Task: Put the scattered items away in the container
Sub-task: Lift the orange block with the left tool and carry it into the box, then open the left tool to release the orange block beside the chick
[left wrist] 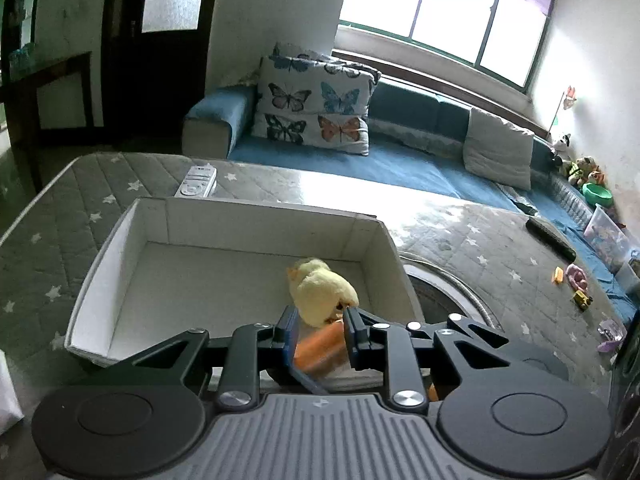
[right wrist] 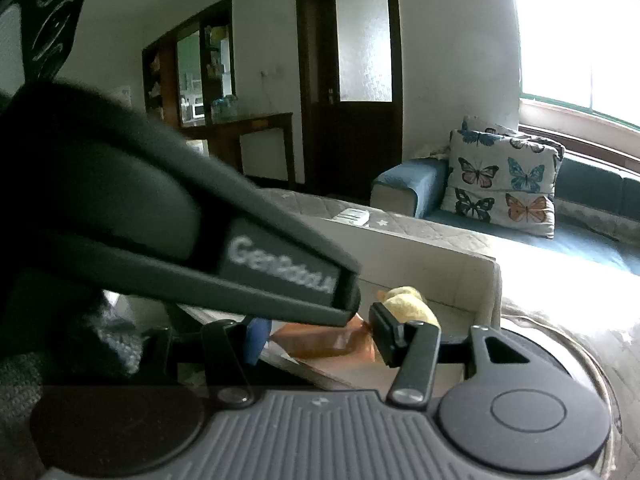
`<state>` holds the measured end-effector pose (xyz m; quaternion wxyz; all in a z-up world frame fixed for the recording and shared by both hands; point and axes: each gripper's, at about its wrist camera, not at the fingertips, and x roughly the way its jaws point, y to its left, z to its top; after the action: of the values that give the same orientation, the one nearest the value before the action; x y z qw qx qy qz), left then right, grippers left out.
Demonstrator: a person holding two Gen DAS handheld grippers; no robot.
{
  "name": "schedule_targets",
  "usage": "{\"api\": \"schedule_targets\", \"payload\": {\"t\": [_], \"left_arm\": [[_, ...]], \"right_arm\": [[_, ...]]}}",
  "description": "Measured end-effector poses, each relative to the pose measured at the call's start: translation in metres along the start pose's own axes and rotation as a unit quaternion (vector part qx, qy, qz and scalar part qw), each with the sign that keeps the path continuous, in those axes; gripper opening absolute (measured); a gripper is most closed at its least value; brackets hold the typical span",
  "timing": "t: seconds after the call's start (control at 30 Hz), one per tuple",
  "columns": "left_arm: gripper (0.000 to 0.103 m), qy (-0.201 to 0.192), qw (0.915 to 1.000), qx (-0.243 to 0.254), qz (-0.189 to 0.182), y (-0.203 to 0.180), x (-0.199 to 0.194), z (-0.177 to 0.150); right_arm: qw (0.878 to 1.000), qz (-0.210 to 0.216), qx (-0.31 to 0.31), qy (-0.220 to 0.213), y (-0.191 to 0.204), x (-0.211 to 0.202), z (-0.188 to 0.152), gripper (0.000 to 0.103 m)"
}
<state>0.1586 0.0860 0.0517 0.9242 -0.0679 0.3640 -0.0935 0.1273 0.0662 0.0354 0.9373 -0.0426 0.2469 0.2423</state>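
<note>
On the far left of the quilted table cover (left wrist: 80,184) lies a white remote (left wrist: 197,182). My left gripper (left wrist: 318,332) hangs over the white box (left wrist: 120,248), jaws pinching an orange toy (left wrist: 320,346); a yellow plush duck (left wrist: 320,292) lies inside. My right gripper (right wrist: 316,328) is spread, holding nothing. Small toys (left wrist: 576,280) lie scattered far right.

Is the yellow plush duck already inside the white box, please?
Yes: the yellow plush duck lies on the floor of the white box, within its walls, beside an orange item.
</note>
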Motion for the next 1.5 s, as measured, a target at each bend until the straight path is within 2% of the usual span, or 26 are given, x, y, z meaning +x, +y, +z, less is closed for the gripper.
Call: {"api": "schedule_targets", "payload": {"t": [0.57,0.83,0.9,1.37,1.5], "left_arm": [[0.027,0.052,0.9976,-0.039,-0.021,0.026,0.04,-0.002],[0.027,0.049,0.9974,-0.046,-0.027,0.028,0.034,-0.004],[0.028,0.047,0.9974,-0.045,-0.029,0.026,0.03,-0.005],[0.028,0.024,0.9986,-0.029,-0.036,0.004,-0.011,-0.029],[0.028,0.018,0.9989,-0.025,-0.035,0.0,-0.02,-0.039]], "right_arm": [[0.998,0.013,0.03,0.049,-0.019,0.041,-0.01,0.055],[0.998,0.016,0.037,0.049,-0.022,0.037,-0.009,0.057],[0.998,0.013,0.036,0.045,-0.022,0.031,-0.009,0.061],[0.999,-0.009,0.037,0.022,-0.017,-0.035,-0.034,0.062],[0.999,-0.014,0.039,0.023,-0.014,-0.051,-0.044,0.069]]}}
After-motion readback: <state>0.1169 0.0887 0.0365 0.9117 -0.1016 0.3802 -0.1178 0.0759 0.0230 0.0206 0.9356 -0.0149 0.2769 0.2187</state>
